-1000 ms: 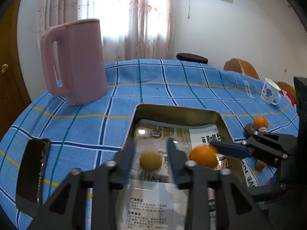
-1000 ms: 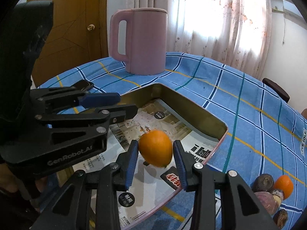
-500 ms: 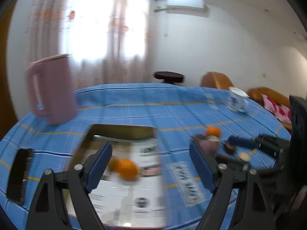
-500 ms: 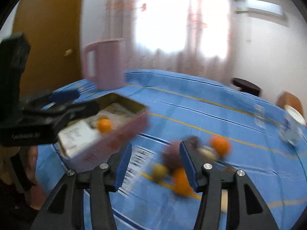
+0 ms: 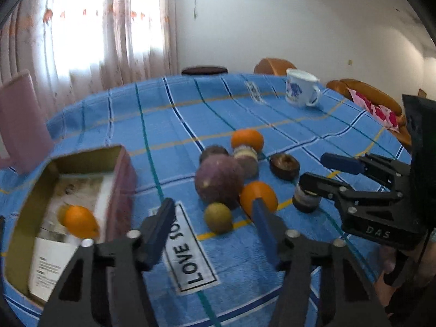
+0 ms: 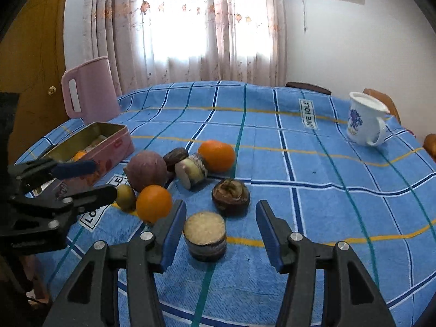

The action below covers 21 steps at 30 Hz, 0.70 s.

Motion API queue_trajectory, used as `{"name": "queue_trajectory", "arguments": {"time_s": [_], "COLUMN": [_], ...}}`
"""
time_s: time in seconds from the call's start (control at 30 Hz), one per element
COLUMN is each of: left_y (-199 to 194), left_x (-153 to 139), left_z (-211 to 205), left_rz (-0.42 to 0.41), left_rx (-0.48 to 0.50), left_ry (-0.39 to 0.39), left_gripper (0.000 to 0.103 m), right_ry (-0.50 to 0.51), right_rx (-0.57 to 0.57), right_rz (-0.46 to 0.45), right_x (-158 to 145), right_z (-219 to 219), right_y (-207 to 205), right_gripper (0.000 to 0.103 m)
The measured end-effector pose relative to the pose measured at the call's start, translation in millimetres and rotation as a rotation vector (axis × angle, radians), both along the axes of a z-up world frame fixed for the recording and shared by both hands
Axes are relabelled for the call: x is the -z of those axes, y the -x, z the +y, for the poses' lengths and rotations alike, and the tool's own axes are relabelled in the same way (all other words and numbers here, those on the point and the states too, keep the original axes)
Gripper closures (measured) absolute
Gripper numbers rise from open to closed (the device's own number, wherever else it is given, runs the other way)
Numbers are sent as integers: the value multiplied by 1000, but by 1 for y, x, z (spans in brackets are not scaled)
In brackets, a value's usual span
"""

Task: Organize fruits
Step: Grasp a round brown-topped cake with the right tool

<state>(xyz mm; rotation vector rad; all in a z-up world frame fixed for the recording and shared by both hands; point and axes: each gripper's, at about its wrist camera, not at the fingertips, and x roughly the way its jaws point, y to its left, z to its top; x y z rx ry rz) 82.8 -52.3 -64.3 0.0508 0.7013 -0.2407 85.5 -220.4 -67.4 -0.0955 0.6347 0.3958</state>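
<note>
Fruits (image 6: pixel 190 174) clustered mid-table; tin (image 6: pixel 90 147) near table edge.

Both black 2-finger grippers angle downward, the left gripper (image 5: pixel 212 224) closing with nothing clamped, the right gripper (image 6: pixel 218 231) parted.

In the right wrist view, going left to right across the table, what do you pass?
Pink jug → pink tin → big purple fruit → far orange → brown halved fruit → white mug.
</note>
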Motion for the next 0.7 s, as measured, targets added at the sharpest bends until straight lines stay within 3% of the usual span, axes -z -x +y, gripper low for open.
{"name": "queue_trajectory", "arguments": {"time_s": [0.1,0.27,0.7], "left_y": [-7,-16,-28], "left_x": [9,19,23], "left_z": [-1,-4,-1], "left_rz": [49,102,153], "left_rx": [8,7,4], "left_ry": [18,27,71], "left_gripper": [60,64,64], "right_ry": [-10,-35,-39], "right_rx": [-18,-52,-130], "right_rz": [29,51,69], "right_x": [2,4,6], "right_z": [1,-1,5], "right_y": [-1,-3,-3], "right_gripper": [52,58,59]}}
